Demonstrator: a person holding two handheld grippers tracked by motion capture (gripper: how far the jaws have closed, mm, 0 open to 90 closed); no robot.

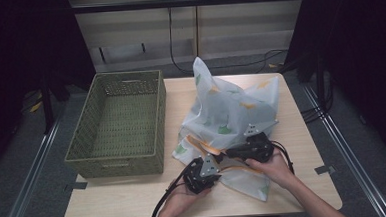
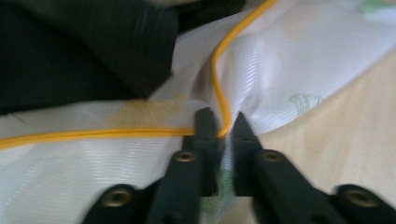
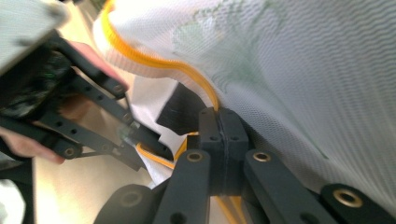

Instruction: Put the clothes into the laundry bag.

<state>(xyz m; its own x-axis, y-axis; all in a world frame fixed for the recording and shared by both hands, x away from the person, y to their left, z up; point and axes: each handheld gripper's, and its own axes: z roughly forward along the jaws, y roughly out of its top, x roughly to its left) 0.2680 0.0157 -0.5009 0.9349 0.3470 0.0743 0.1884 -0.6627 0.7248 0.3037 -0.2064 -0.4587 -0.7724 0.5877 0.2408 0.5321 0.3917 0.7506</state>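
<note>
**Q:** What can't you make out?

**A:** In my left gripper view a dark ribbed mass fills the upper left, too blurred to name. From the high view, my hands cover the near edge of the white mesh bag with green and yellow leaf print (image 1: 231, 111), so where the jaws meet it is hidden there.

**Q:** State of the jaws?

**A:** Left gripper (image 2: 223, 125): clenched on the orange drawstring cord (image 2: 93, 134) at the bag's hem, cord and a fold of mesh pinched between the tips. Right gripper (image 3: 223, 122): jaws pressed fully together, the same cord running in between them, mesh draped just beside.

**Q:** Where is the bag?

**A:** Heaped on the pale wooden surface (image 1: 303, 153), right of centre, one corner peaking upward. It lies just beside the olive woven rectangular basket (image 1: 119, 120).

**Q:** Counts?

**A:** One bag, one basket, two grippers, two hands. Cord loops: cannot count them; they overlap under the grippers.
</note>
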